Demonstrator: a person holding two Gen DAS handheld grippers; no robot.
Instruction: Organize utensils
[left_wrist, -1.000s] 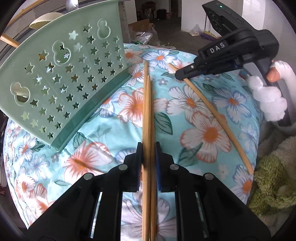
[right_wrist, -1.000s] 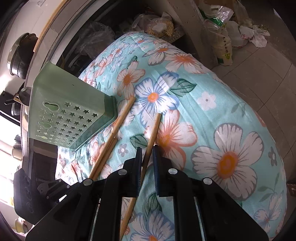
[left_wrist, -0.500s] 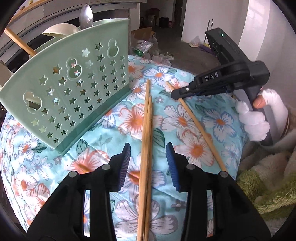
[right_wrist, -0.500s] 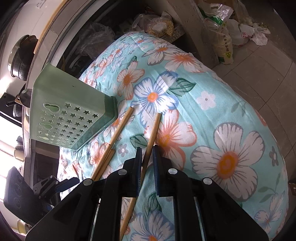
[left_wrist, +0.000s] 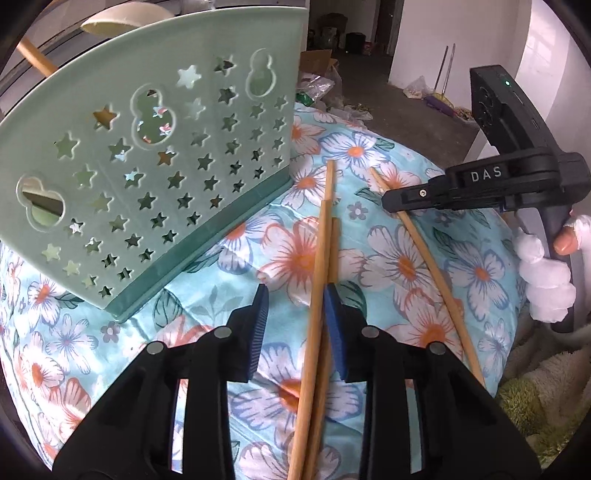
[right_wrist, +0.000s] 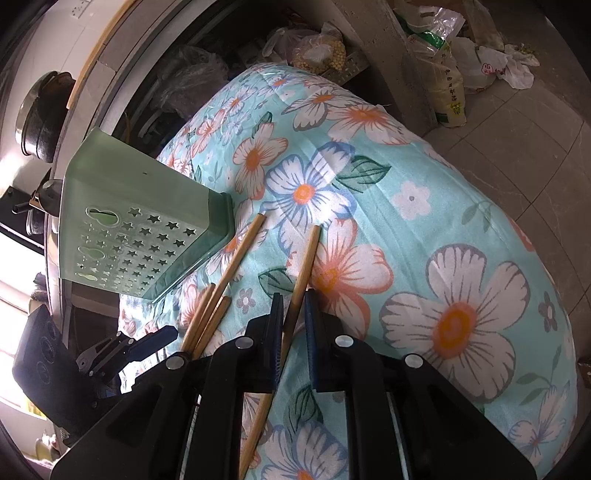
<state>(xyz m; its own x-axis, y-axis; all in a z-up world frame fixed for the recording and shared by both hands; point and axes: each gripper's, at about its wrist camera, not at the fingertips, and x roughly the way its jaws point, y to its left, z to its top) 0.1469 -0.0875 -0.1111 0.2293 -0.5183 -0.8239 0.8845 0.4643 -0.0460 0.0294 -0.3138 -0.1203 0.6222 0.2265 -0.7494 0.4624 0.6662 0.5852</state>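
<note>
Wooden chopsticks (left_wrist: 318, 295) lie side by side on the floral cloth (left_wrist: 406, 266). My left gripper (left_wrist: 295, 314) straddles them with its jaws closing. The right pad is against the sticks and the left pad stands clear. To the right lies a single chopstick (left_wrist: 428, 258), and my right gripper (left_wrist: 391, 201) is shut on it. In the right wrist view that chopstick (right_wrist: 304, 266) runs between the pads of my right gripper (right_wrist: 293, 317). The green star-holed utensil holder (left_wrist: 147, 184) (right_wrist: 140, 229) stands to the left of the sticks. My left gripper (right_wrist: 159, 338) shows at lower left.
A cream ladle (left_wrist: 125, 22) and a wooden handle (left_wrist: 37, 61) rise out of the holder. A hand with white-wrapped fingers (left_wrist: 546, 273) holds the right gripper. Green fuzzy fabric (left_wrist: 535, 398) lies off the cloth's right edge. A dark pot (right_wrist: 40, 110) and bags (right_wrist: 450, 88) sit beyond.
My left gripper let go of the chopsticks, drew back towards the holder, and its jaws have since narrowed around them again. The right gripper and its chopstick have not moved.
</note>
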